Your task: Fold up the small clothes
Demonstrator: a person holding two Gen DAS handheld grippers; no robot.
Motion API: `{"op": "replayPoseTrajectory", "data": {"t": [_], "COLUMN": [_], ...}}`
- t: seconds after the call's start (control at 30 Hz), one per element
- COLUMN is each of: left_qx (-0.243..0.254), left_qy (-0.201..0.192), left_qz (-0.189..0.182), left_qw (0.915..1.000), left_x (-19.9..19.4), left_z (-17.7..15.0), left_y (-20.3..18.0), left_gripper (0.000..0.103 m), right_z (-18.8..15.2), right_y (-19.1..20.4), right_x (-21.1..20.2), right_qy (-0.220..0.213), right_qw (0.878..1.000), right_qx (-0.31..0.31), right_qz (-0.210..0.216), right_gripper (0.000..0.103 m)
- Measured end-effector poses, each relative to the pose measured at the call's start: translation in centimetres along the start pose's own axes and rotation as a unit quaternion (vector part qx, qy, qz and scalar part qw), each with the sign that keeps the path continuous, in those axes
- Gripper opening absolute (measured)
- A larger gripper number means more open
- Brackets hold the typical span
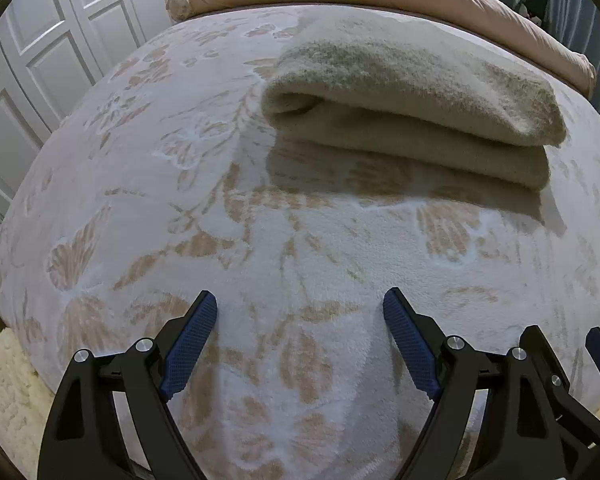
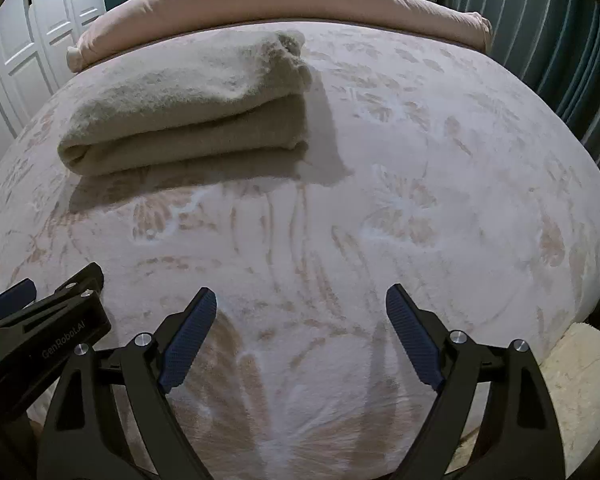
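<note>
A folded beige garment lies on a bed with a floral fleece cover, at about one o'clock from the left gripper and eleven o'clock from the right gripper. Both grippers hover released, empty. A pink duvet lies beyond.

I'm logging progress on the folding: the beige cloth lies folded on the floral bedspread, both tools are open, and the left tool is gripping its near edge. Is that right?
Not quite. The left tool grips nothing: its jaws stand open over bare floral bedspread, well short of the folded beige cloth, as the left wrist view shows. The right tool is open too.
</note>
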State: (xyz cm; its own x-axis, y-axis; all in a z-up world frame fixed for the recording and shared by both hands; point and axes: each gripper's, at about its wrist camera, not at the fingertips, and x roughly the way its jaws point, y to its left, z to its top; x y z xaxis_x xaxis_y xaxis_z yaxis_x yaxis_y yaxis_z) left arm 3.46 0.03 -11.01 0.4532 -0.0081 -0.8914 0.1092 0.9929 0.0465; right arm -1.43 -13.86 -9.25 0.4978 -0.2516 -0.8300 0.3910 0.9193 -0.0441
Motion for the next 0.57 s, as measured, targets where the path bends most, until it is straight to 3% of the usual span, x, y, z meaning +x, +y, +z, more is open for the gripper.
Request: {"op": "replayPoseTrajectory", "data": {"t": [0.57], "left_qx": [0.001], "left_qy": [0.005], "left_qz": [0.014], "left_qw": [0.9999], "left_x": [0.46], "left_z": [-0.03], "left_y": [-0.46], "left_gripper": [0.086], "right_z": [-0.26], "right_y": [-0.42], "right_x": [0.84], "right_qy": [0.008], "right_qw": [1.000], "right_qx": [0.015], "right_qz": [-0.002], "right_gripper": [0.085]}}
